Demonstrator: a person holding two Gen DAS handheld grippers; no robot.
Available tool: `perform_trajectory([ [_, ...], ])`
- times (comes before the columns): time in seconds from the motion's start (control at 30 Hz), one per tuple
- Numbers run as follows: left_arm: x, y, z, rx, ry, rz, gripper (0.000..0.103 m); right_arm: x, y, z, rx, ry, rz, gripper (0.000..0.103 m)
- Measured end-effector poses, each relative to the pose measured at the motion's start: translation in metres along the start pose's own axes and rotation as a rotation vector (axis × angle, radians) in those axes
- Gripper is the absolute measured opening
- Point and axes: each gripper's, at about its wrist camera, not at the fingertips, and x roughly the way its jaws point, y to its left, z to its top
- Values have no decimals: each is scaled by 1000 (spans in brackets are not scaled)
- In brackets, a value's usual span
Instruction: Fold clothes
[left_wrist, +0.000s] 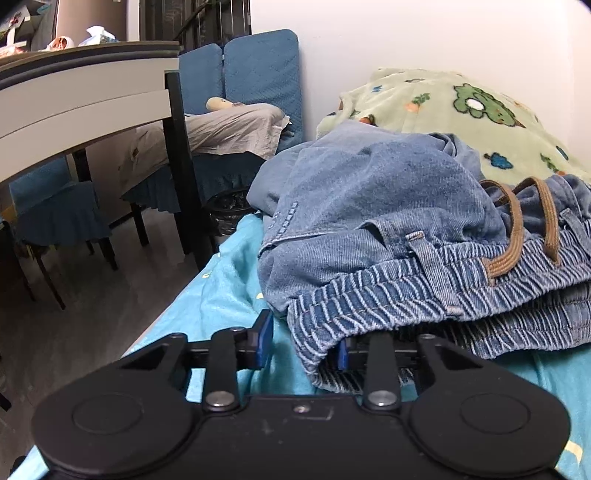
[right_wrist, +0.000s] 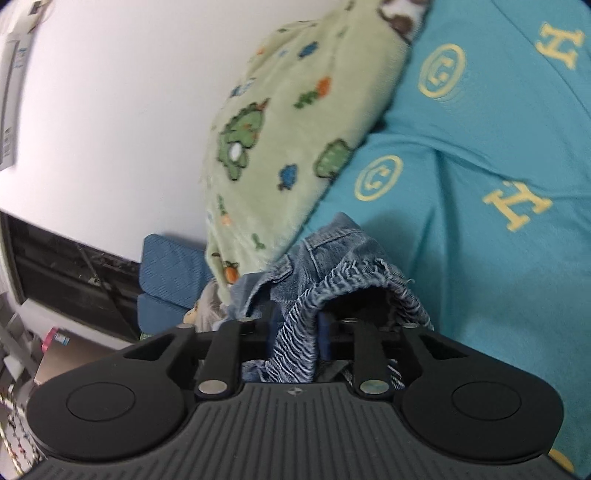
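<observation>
A pair of blue denim jeans (left_wrist: 369, 206) with an elastic waistband (left_wrist: 424, 288) and a brown drawstring (left_wrist: 513, 236) lies bunched on a turquoise bedsheet (left_wrist: 229, 280). My left gripper (left_wrist: 304, 341) is open, with the waistband's corner lying between its blue-padded fingers (left_wrist: 265, 332). In the right wrist view, my right gripper (right_wrist: 297, 328) is shut on the jeans' elastic waistband (right_wrist: 306, 321), which drapes over the fingers and hides their tips. The denim (right_wrist: 332, 251) bunches just beyond it.
A light green fleece blanket (left_wrist: 461, 114) (right_wrist: 288, 140) with cartoon prints lies by the white wall. The bed's left edge drops to the floor. A table (left_wrist: 74, 99), blue-covered chairs (left_wrist: 55, 206) and a black bin (left_wrist: 227, 214) stand left of the bed.
</observation>
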Motion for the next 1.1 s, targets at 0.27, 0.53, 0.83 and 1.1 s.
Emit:
perform_trajectory([
  [0.27,1,-1,-1,5,7,6,32,-3,-18,1,86,-38,-74,54],
  [0.53,3,-2,-3,20,14,14,37,-7,-34,9,172,-66,-82,45],
  [0.83,5,-6,-5,39,20,20,43,-1,-35,7,184,-34,-88,22],
  [1.1,5,-1,-1,17,21,-32,28,-6,-16,8,69,-63,-93,8],
])
